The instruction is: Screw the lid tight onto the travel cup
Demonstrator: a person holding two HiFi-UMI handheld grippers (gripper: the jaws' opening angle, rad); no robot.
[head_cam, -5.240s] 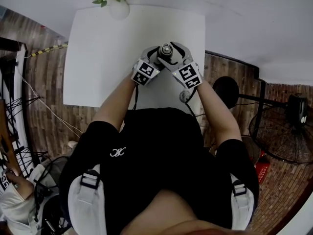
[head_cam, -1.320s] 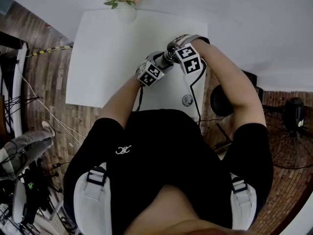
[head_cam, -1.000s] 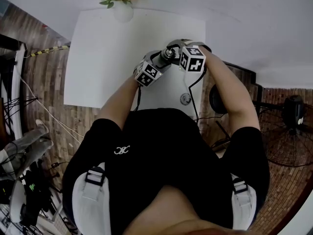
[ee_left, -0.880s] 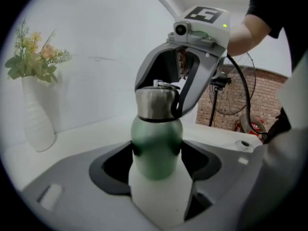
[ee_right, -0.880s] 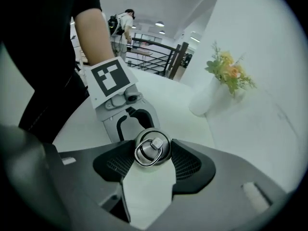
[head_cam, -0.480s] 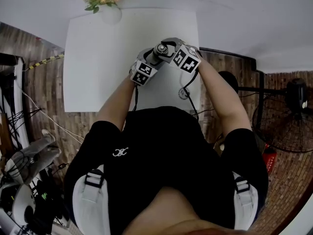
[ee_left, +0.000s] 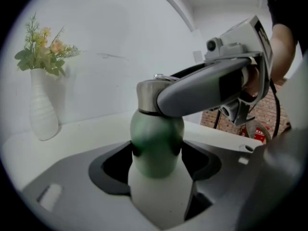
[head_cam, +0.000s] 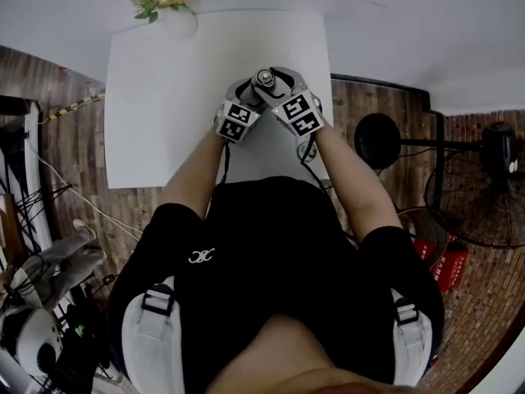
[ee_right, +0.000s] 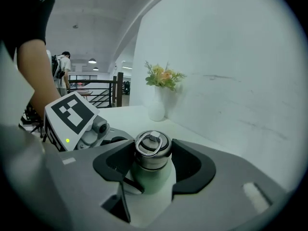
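The travel cup [head_cam: 264,78] stands upright near the right edge of the white table [head_cam: 164,97]. It has a green body [ee_left: 156,141] and a steel lid [ee_right: 152,149] with a ring on top. My left gripper [ee_left: 156,160] is shut on the green body, with a dark pad pressing on either side. My right gripper [ee_right: 153,154] comes in higher, and its pads sit against the lid's sides. In the left gripper view one grey jaw of the right gripper [ee_left: 211,85] crosses the lid. In the head view both grippers meet at the cup, the left gripper [head_cam: 250,91] from the near left and the right gripper [head_cam: 277,87] from the near right.
A white vase of flowers [head_cam: 176,19] stands at the table's far edge, well left of the cup. The table's right edge runs close beside the cup. Beyond it on the brick floor are a round black stool [head_cam: 379,140] and a fan [head_cam: 480,212].
My right gripper has swung round the cup from its far right side toward me, staying at the lid. The left gripper has kept its hold on the body.
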